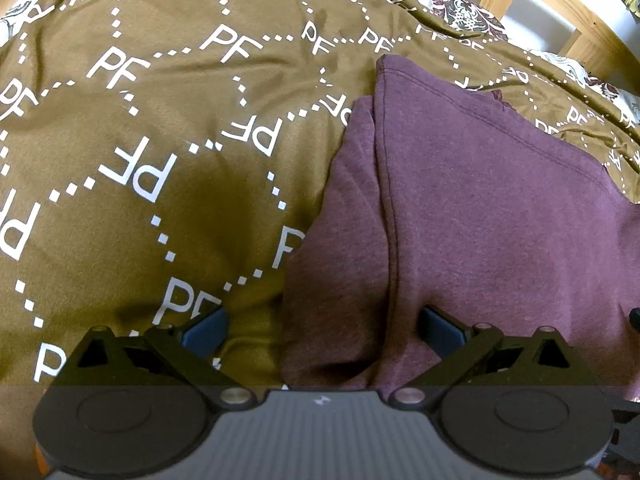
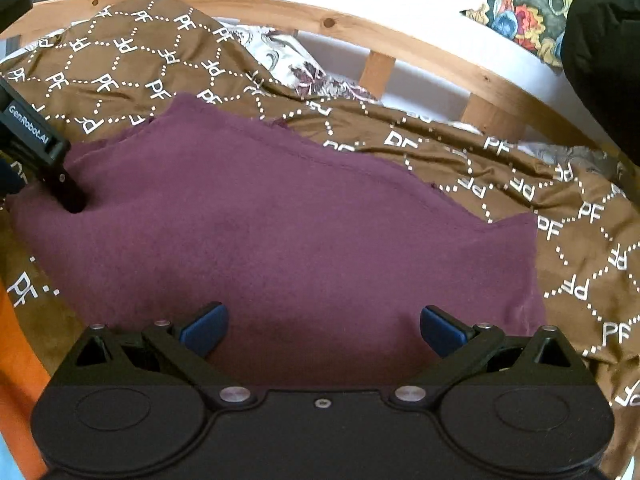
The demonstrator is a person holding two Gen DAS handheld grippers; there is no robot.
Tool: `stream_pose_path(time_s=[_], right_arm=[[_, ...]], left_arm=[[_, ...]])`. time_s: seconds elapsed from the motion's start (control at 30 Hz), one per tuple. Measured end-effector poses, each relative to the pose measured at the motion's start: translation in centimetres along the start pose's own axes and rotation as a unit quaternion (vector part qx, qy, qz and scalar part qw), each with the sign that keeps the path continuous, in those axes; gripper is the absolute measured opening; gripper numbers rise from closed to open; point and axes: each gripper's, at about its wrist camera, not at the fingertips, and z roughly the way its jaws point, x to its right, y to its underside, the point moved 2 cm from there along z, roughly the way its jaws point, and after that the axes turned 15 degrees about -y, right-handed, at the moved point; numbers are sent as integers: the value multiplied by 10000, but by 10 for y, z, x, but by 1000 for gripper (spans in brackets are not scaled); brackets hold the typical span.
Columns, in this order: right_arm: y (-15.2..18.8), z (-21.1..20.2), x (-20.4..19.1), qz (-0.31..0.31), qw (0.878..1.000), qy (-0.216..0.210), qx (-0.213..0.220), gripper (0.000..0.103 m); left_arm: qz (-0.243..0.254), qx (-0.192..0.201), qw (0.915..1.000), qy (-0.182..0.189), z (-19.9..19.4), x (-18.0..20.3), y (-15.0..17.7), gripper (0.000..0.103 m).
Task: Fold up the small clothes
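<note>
A maroon garment lies folded in layers on a brown bedspread printed with white "PF" letters. My left gripper is open and empty, low over the garment's left edge, its right finger above the cloth and its left finger above the bedspread. In the right wrist view the same garment spreads wide and flat. My right gripper is open and empty just above the garment's near edge. The left gripper's black body shows at that view's left, touching the garment's far left corner.
A wooden bed rail with slats runs along the far side. A floral sheet peeks out under the bedspread. A colourful patterned cushion and a dark object sit at the far right. An orange strip shows at lower left.
</note>
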Motion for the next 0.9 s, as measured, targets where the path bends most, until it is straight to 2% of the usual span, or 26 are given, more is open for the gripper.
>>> stream_pose_path(time_s=[0.1, 0.23, 0.33, 0.43, 0.53, 0.6, 0.67, 0.9], right_arm=[[3, 3, -2, 11, 10000, 32, -10, 102], [5, 2, -7, -152, 9997, 171, -1, 102], [6, 2, -7, -169, 9997, 192, 9, 102], [6, 3, -3, -52, 9999, 113, -4, 102], [7, 3, 0, 31, 10000, 59, -6, 102], [7, 3, 0, 27, 10000, 66, 0, 102], [7, 3, -2, -26, 9999, 99, 2, 102], [7, 2, -4, -114, 9998, 157, 8, 102]], left_arm=[[-10, -23, 10000, 39, -1, -1, 0, 103], [-284, -63, 9994, 212, -5, -13, 0, 102], [-401, 324, 9985, 175, -14, -21, -2, 102], [-243, 582, 9979, 162, -20, -17, -4, 102], [180, 449, 9986, 205, -13, -2, -4, 102], [455, 304, 9985, 78, -2, 7, -4, 102], [456, 275, 9986, 25, 2, 11, -5, 103], [208, 150, 9994, 233, 5, 1, -8, 103]])
